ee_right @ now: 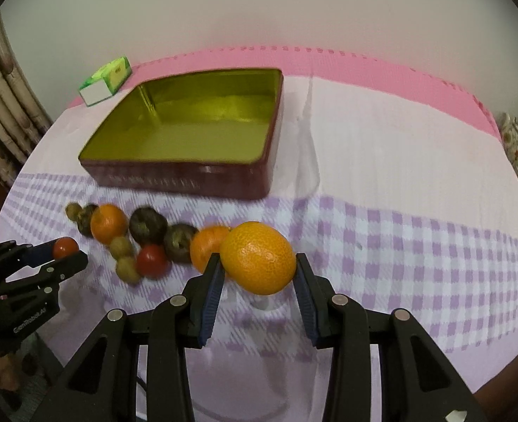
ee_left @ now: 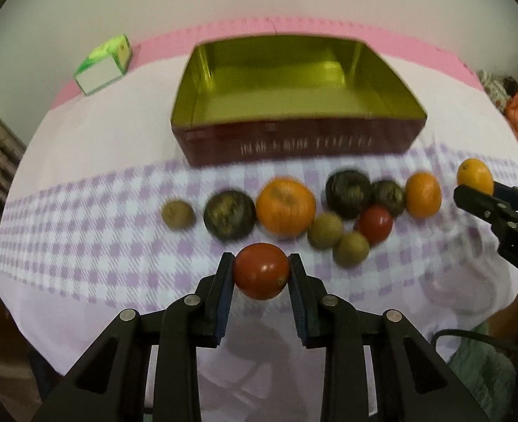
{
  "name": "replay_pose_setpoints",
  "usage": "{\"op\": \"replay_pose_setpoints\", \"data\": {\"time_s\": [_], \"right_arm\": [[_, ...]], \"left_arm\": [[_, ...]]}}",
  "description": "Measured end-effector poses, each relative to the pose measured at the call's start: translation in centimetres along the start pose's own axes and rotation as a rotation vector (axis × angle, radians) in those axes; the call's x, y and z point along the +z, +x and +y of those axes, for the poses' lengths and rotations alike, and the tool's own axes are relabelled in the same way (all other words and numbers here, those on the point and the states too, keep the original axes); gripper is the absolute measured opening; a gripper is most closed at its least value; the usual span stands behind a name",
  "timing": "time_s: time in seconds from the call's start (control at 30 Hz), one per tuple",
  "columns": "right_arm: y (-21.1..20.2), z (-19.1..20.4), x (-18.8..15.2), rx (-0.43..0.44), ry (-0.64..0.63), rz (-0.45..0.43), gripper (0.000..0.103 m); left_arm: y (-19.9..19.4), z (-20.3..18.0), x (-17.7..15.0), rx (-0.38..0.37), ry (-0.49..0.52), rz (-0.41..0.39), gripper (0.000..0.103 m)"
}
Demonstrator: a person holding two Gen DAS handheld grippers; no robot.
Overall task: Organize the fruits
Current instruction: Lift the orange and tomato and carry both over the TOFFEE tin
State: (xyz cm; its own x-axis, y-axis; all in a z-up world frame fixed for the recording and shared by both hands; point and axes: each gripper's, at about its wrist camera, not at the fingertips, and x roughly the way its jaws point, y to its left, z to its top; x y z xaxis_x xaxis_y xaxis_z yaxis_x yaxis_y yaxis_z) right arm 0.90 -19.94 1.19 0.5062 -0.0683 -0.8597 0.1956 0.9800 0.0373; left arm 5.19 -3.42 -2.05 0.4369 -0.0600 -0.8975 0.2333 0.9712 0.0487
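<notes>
Left gripper holds a red tomato tight between its pads, lifted above the checked cloth. Ahead of it the tin box has nothing inside yet, so I think the sorting has only started; nine fruits lie in a row before the box. Right gripper clamps an orange. Only the right view shows the cloth to the right of the box.

White "GenRobot.AI" on the left gripper body; pale, blurred, perhaps "TOPERA" lettering on the tin front.
</notes>
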Motion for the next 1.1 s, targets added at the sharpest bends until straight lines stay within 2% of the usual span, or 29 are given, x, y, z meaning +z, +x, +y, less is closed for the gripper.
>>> {"op": "replay_pose_setpoints", "data": {"time_s": [0.2,0.37,0.7,1.1], "right_arm": [[-0.7,1.2,4.0,0.007,-0.052,-0.063,0.037],[0.2,2.3,6.6,0.029,-0.070,-0.078,0.037],[5.3,2.7,9.3,0.048,-0.101,0.001,0.037],[9.9,3.7,10.8,0.056,-0.132,0.085,0.037]], "left_arm": [[-2.2,2.7,3.5,-0.057,-0.051,-0.112,0.031],[-2.8,4.4,6.2,-0.077,-0.085,-0.162,0.031],[1.7,4.8,11.7,-0.069,-0.041,-0.110,0.031],[5.9,3.8,12.4,-0.031,0.016,-0.035,0.031]]}}
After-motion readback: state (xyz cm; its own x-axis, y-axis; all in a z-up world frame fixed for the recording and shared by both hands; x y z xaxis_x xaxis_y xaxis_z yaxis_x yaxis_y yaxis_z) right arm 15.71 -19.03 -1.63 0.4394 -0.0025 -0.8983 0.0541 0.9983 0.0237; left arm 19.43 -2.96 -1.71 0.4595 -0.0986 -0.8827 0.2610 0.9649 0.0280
